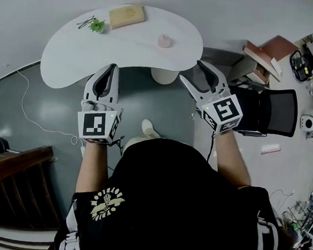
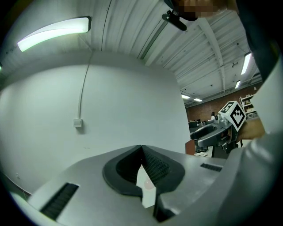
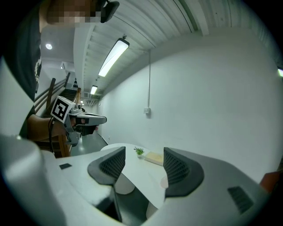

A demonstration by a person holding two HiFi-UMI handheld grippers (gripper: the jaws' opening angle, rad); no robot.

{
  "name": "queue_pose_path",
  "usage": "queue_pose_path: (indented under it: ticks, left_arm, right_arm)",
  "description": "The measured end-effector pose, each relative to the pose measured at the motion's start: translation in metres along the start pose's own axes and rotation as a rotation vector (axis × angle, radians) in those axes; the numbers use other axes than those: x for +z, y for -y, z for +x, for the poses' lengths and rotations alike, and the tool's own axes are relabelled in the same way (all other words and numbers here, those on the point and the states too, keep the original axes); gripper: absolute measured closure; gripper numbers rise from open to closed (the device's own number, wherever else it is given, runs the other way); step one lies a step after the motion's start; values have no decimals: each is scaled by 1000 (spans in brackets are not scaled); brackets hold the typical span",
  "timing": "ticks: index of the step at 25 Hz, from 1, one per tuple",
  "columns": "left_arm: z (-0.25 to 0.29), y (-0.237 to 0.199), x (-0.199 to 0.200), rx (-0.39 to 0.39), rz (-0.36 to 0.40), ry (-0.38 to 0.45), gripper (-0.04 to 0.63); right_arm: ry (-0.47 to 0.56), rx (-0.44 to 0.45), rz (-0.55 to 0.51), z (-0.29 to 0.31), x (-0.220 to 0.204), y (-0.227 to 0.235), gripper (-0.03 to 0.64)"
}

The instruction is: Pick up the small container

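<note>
The small pink container (image 1: 164, 40) stands on the white kidney-shaped table (image 1: 70, 50), right of its middle. Both grippers hang over the floor, short of the table's near edge. My left gripper (image 1: 110, 70) is shut with nothing in it; in its own view the closed pads (image 2: 154, 165) leave a sliver through which the container (image 2: 149, 186) shows. My right gripper (image 1: 193, 72) is open and empty. In its view the table (image 3: 139, 174) lies between the jaws, and the container (image 3: 163, 182) peeks out by the right pad.
On the table's far side lie a tan book (image 1: 126, 15), a little green plant (image 1: 97, 25) and glasses (image 1: 85, 22). A black office chair (image 1: 271, 112) and stacked books (image 1: 264, 55) stand right. A wooden rail (image 1: 13, 164) is at left, and a cable (image 1: 28, 111) crosses the floor.
</note>
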State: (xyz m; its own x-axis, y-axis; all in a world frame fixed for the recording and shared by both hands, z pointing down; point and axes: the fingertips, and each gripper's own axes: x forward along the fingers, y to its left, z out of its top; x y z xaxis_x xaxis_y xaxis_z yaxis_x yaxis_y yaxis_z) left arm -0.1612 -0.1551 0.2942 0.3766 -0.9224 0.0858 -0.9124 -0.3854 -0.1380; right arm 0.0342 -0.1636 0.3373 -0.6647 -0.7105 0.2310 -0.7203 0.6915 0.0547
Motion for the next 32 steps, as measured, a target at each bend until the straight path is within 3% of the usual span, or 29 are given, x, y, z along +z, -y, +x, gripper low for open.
queue_pose_path:
  ticks: [9,13,16,32]
  left_arm:
    - [44,-41,3,-62,29,30,574]
    - [54,-41,11,-81,104,93,574]
    - [59,-40,12,-88,94,97,574]
    - [108,-73,-4,-16,88,69,574]
  right_arm:
    - [6,-39,0,56,25,4,357]
    - [8,-46,-4,69,28,2,357]
    - [1,-54,-7,72,29,4,357]
    - [-16,17,53,139,3,52,357]
